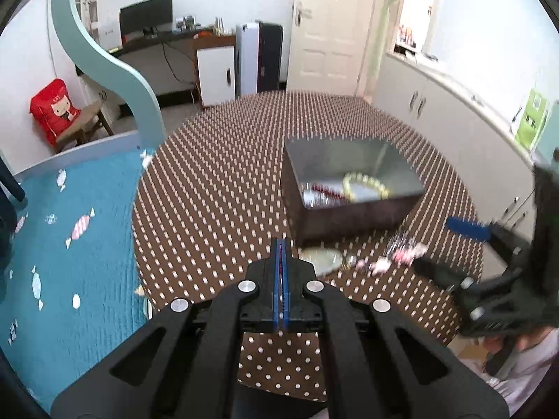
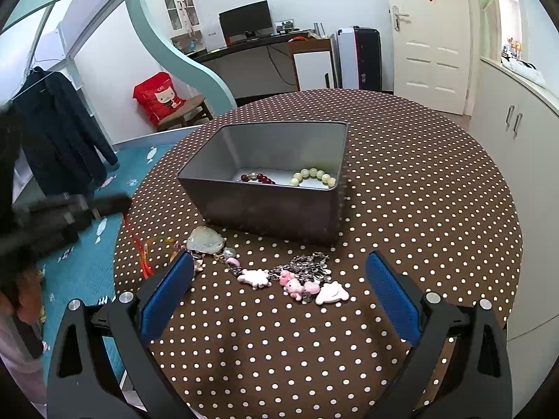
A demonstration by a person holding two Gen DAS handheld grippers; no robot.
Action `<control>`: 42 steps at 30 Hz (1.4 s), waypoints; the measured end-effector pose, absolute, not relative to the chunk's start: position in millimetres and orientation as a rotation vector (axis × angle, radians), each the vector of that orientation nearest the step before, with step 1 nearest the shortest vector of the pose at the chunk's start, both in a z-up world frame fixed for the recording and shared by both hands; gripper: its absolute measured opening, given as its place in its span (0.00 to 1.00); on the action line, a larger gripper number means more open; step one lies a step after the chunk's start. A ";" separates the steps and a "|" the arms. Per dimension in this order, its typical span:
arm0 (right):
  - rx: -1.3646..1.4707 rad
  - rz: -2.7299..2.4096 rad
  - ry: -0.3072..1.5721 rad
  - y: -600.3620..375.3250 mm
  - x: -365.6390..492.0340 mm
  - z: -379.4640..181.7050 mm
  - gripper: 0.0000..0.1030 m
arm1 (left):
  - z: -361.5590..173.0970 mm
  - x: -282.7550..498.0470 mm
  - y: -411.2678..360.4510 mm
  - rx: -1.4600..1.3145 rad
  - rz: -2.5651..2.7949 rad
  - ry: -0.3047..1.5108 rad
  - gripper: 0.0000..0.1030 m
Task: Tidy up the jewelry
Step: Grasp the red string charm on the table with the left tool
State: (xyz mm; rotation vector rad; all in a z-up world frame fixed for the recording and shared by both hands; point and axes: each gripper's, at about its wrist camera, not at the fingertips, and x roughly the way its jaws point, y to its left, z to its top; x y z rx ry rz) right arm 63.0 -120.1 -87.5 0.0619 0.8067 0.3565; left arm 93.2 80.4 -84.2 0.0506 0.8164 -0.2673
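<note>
A grey metal box (image 2: 265, 206) stands on the brown polka-dot round table (image 2: 419, 181). Inside lie a pale green bead bracelet (image 2: 312, 176) and a dark red bead bracelet (image 2: 256, 177); both also show in the left wrist view, the green one (image 1: 363, 186) clearest. In front of the box lie a pale jade pendant (image 2: 205, 239) with a red cord (image 2: 139, 255), and a pink charm chain (image 2: 297, 279). My right gripper (image 2: 279, 296) is open and empty, its jaws on either side of the charm chain, above the table. My left gripper (image 1: 281, 244) is shut and empty near the pendant (image 1: 321, 258).
A bed with a teal quilt (image 1: 70, 227) lies left of the table. White cabinets (image 2: 517, 132) run along the right wall. A wooden stool with a red bag (image 2: 159, 99), a desk with a monitor (image 2: 246, 21) and a door (image 2: 429, 35) stand behind.
</note>
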 end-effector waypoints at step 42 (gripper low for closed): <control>-0.107 0.455 0.881 -44.0 76.8 -98.2 0.92 | -154.4 121.9 132.5 0.104 -0.076 1.039 0.06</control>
